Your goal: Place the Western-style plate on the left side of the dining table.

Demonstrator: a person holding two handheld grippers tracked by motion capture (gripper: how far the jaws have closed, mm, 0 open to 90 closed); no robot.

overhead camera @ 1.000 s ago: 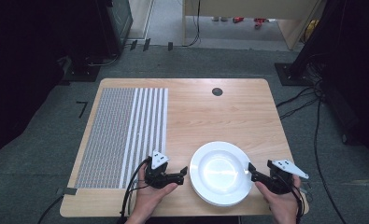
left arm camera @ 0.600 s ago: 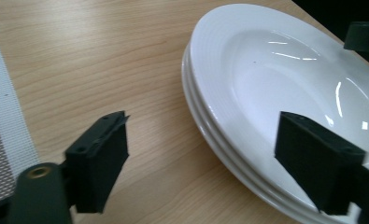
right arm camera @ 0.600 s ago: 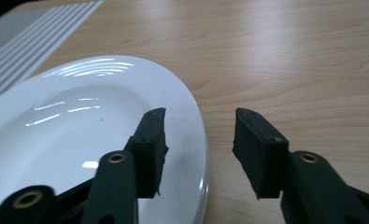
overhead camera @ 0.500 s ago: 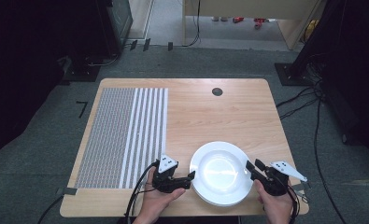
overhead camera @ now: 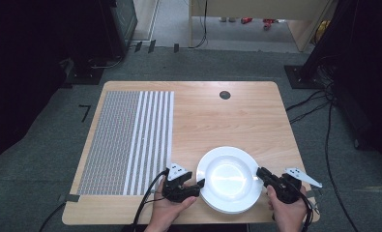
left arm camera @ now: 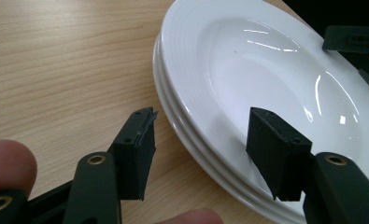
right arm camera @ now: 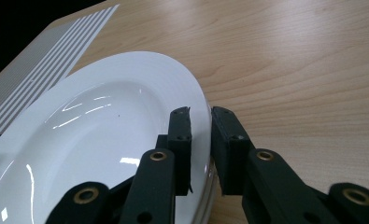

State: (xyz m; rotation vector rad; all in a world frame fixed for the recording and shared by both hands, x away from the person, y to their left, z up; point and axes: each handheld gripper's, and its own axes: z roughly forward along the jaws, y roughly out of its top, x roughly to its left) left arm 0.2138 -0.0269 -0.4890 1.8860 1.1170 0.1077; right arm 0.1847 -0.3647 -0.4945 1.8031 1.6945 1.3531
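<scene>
I have the right gripper (right arm camera: 201,135) pinched on the rim of the top plate (right arm camera: 102,135), one jaw inside the rim and one outside, so that edge is gripped for a lift. My left gripper (left arm camera: 201,140) has just been closing, its jaws half apart astride the opposite rim and not yet pressing. Beyond both grippers the plates sit stacked on the wooden table (overhead camera: 217,116), the striped mat (overhead camera: 130,140) off to the left gripper's far side.

In the right gripper view the white plates (right arm camera: 102,140) run off the lower left edge and their count under the closed right gripper (right arm camera: 201,149) cannot be told, while the high view cuts off both forearms at the bottom edge.
</scene>
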